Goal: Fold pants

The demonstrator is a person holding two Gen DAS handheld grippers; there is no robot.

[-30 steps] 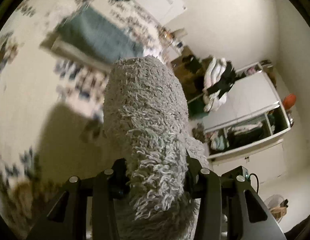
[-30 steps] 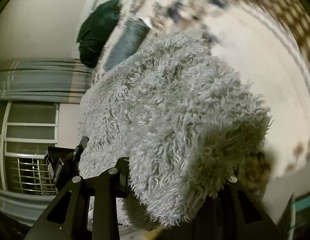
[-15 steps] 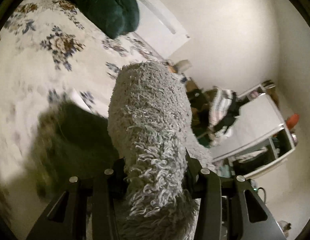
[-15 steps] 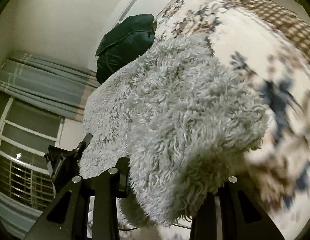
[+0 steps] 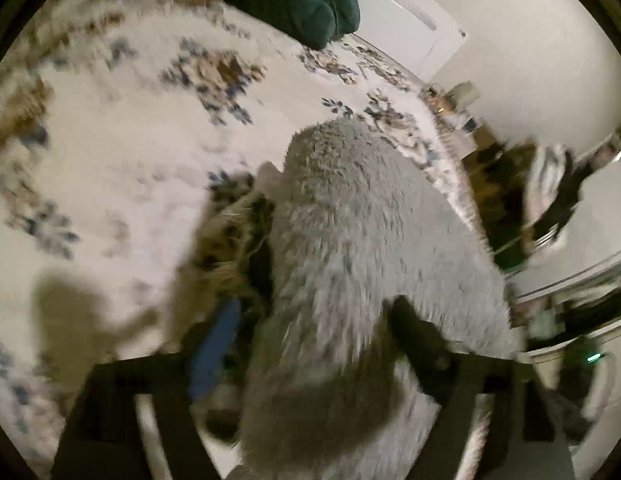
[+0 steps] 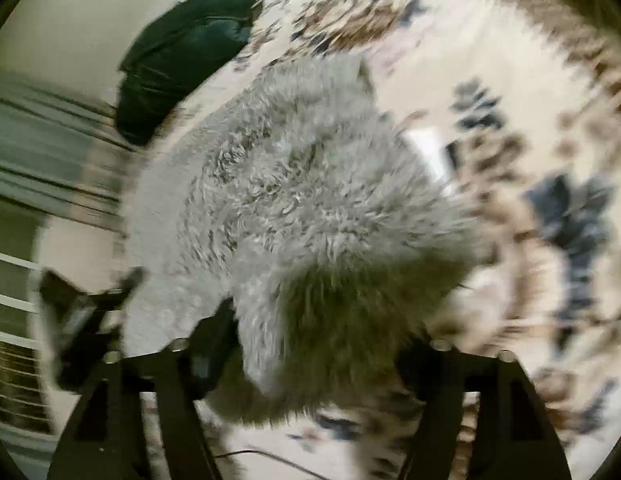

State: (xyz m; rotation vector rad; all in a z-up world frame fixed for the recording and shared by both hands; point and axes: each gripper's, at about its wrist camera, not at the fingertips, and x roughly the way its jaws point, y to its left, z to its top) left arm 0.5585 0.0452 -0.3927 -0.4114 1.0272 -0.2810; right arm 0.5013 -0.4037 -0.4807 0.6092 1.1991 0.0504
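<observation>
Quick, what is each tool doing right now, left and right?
Left tool: closed on the fuzzy grey pants.
Right tool: closed on the fuzzy grey pants.

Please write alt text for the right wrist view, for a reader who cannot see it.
Blurred fisheye view: fluffy grey pants fill the centre, between the two black fingers of the right tongs, above a white bedspread with a blue and brown floral print. A dark green cushion lies at upper left.
</observation>
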